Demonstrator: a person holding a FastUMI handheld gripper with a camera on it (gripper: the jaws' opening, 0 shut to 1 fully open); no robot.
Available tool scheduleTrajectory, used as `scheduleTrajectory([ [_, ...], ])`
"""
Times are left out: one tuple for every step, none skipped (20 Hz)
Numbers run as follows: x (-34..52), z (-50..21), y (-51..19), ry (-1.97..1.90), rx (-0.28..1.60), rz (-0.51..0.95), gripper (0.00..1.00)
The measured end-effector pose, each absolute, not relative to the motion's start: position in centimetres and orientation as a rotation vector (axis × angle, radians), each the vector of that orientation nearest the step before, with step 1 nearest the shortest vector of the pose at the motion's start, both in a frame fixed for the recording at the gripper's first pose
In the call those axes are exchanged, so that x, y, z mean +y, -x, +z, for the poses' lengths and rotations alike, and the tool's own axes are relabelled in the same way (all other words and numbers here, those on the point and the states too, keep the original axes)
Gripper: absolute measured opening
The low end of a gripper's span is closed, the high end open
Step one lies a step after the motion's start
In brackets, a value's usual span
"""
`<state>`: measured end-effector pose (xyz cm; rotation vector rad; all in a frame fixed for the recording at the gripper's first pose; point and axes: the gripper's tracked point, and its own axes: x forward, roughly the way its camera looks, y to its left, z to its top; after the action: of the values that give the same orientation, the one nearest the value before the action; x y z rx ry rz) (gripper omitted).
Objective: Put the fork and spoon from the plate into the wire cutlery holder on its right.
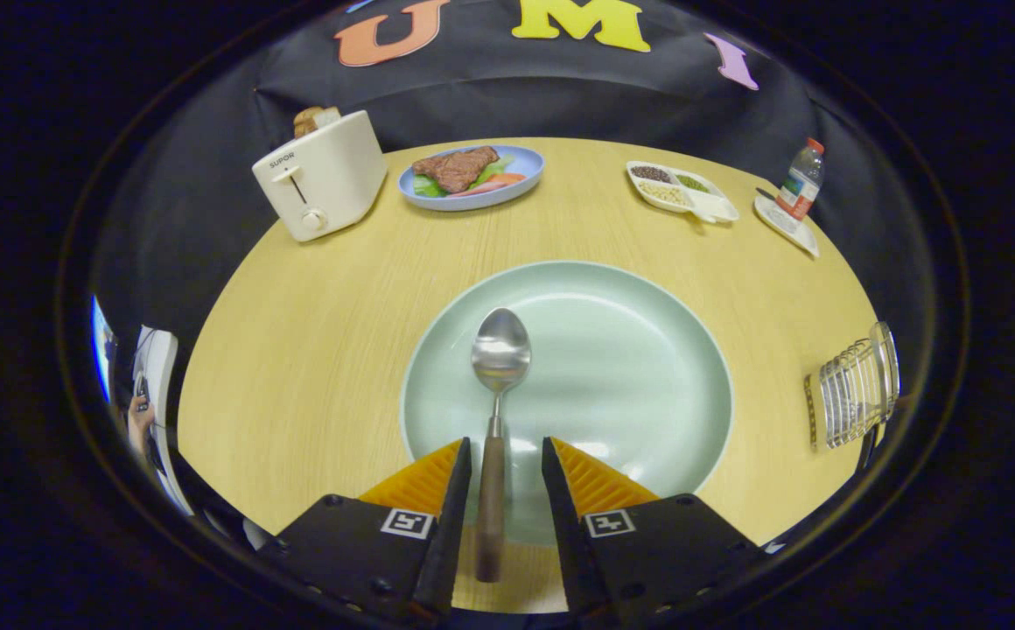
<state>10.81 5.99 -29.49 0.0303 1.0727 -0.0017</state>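
Two fingers of my claw (pixel 506 459) stand apart, one on each side of the spoon (pixel 499 385) handle; I see a gap between each finger and the handle, so I judge the claw open and not yet pressing. I have lined it up along the handle so that closing should catch the wood near its middle, where the spoon ought to balance rather than tip bowl-down.

The spoon lies lengthwise on the plate (pixel 647 367), bowl up and pointing away from me, its metal neck just ahead of my fingertips and its handle end hanging off the plate's near rim over the desk (pixel 297 350). Apart from the spoon the plate is bare; I see no fork on it.

Right of the plate, well apart from it at the desk's edge, is the holder (pixel 853 389), a wire basket seen from the side; I cannot tell what is inside.

Beyond the plate sits a blue dish (pixel 471 178) with meat and greens. Left of the dish is a toaster (pixel 322 175) with bread in its slot. Beyond the plate to the right is a divided tray (pixel 681 191) with grains or seeds in its sections, and a bottle (pixel 801 179) on a small flat tray further right.
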Motion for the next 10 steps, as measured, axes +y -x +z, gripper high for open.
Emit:
scheduleTrajectory([
  [5.92,-29.22,-10.66,-0.047,1.076,0.001,0.24],
  [6.23,-29.19,-10.85,-0.049,1.069,0.007,0.12],
  [6.41,-29.37,-10.94,-0.042,1.069,0.015,0.11],
  [6.4,-29.51,-10.8,-0.041,1.066,0.017,0.11],
  [6.36,-29.55,-10.98,-0.042,1.069,0.018,0.05],
  [6.3,-29.56,-11.04,-0.046,1.069,0.021,0.05],
  [6.25,-29.48,-10.94,-0.049,1.067,0.025,0.05],
  [6.19,-29.31,-10.86,-0.053,1.06,0.028,0.05],
  [6.18,-28.96,-10.85,-0.06,1.049,0.032,0.05],
  [6.08,-28.61,-10.86,-0.064,1.038,0.036,0.05],
])
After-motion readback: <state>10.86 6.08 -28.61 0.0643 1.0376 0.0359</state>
